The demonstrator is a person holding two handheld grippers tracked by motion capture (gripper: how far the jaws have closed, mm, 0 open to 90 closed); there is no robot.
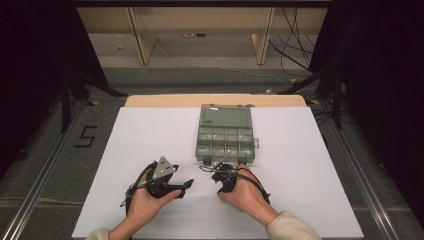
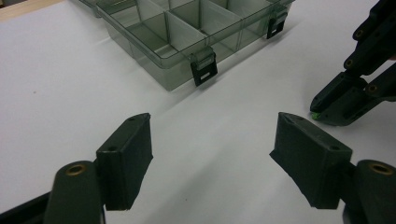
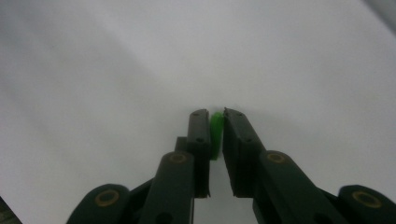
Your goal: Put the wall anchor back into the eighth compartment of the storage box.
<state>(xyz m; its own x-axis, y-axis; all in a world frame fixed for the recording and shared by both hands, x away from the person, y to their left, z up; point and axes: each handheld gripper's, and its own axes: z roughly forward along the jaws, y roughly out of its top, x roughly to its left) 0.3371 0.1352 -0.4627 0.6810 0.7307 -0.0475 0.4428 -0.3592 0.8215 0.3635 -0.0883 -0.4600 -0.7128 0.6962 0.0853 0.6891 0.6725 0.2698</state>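
A small green piece sits on the white table sheet between the pads of my right gripper, which point down onto it and are shut on it. In the left gripper view the same right gripper touches the sheet at the right, with a sliver of the green piece at its tip. In the high view the right gripper is just in front of the box. My left gripper is open and holds nothing; it lies low over the sheet, left of the right gripper.
A grey see-through organizer box with several compartments stands open at the table's middle, its lid laid back. Its front wall and black latch lie just ahead of my left gripper. The white sheet covers the table.
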